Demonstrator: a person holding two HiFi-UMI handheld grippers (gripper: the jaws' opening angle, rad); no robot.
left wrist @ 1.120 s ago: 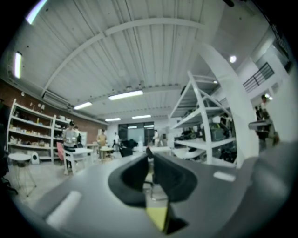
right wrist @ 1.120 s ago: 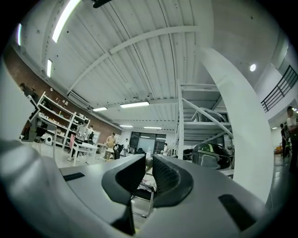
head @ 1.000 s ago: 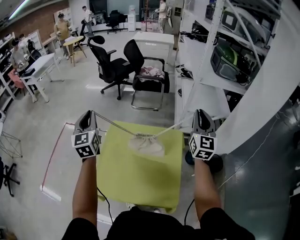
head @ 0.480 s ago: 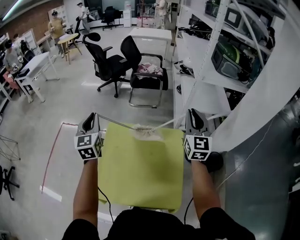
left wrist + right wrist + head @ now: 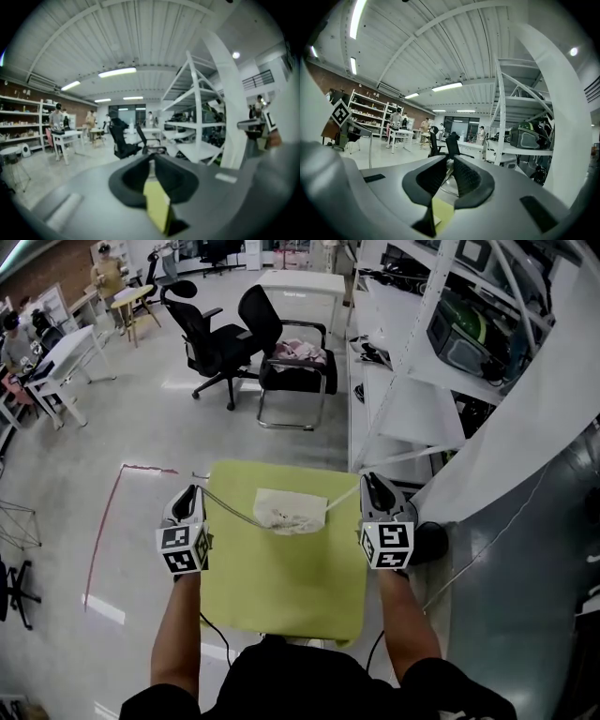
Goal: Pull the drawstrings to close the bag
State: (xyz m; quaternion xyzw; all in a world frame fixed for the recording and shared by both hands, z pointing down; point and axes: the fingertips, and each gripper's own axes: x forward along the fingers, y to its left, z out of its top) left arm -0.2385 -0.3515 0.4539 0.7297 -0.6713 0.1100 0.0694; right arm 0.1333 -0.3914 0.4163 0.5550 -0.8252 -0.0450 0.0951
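The white bag (image 5: pixel 291 512) has come nearer and now lies on the green table (image 5: pixel 281 596), while the fingers of the left gripper (image 5: pixel 194 491) and right gripper (image 5: pixel 367 480) each pinch a drawstring (image 5: pixel 230 513).

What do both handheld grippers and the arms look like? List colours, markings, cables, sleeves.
The left gripper and right gripper are grey, tapered, handheld two-jaw tools with black jaw pads. Each carries a white cube with black square markers, and a thin black cable trails from each. Forearms are bare below a black short-sleeved top.
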